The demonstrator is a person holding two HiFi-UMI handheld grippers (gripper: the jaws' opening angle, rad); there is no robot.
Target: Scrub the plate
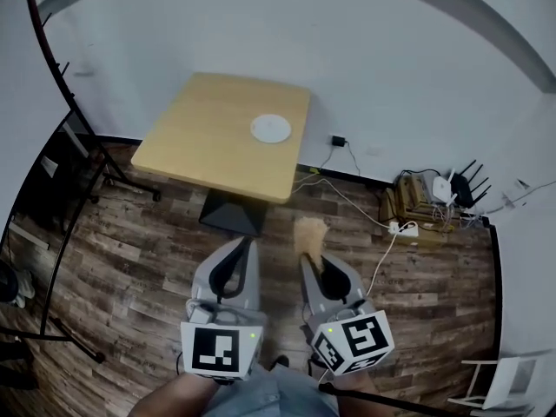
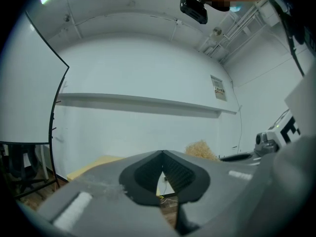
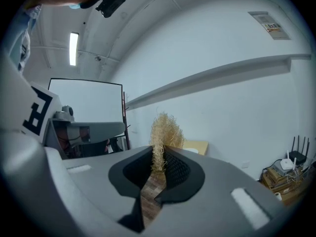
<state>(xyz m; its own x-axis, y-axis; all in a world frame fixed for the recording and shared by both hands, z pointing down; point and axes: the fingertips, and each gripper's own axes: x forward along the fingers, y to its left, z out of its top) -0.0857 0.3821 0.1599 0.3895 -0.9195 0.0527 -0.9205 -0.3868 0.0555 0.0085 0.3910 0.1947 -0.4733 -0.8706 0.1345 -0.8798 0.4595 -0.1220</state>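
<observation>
While the plate (image 1: 271, 129) lies white and alone on the wooden table (image 1: 208, 146), well apart from both tools, we judge from the head view that we are in the approach and scrubbing has not yet begun. There the left gripper (image 1: 234, 263) and the right gripper (image 1: 313, 263) hang side by side over the plank floor (image 1: 130, 259), both pointing toward the table. A straw-coloured scrubber (image 1: 309, 233) sticks out beyond the right one's tips.

In the left gripper view, the left gripper (image 2: 162, 154) has its jaws brought together at the tips with nothing between them. Past them we see a corner of the table (image 2: 91, 167), and off to the right the tuft of the scrubber (image 2: 201, 149).

In the right gripper view, the right gripper (image 3: 159, 157) has its jaws clamped on the lower part of the scrubber (image 3: 166, 130), whose loose fibres fan out above the tips. The table (image 3: 200, 146) shows beyond, with a pale sliver on it that may be the plate, though it is too small for us to be sure.

Next, we think, both tools must come up to the table. The left will likely have to open to steady the plate's rim, and the scrubber must then be lowered, fibres first, onto the plate's face.
</observation>
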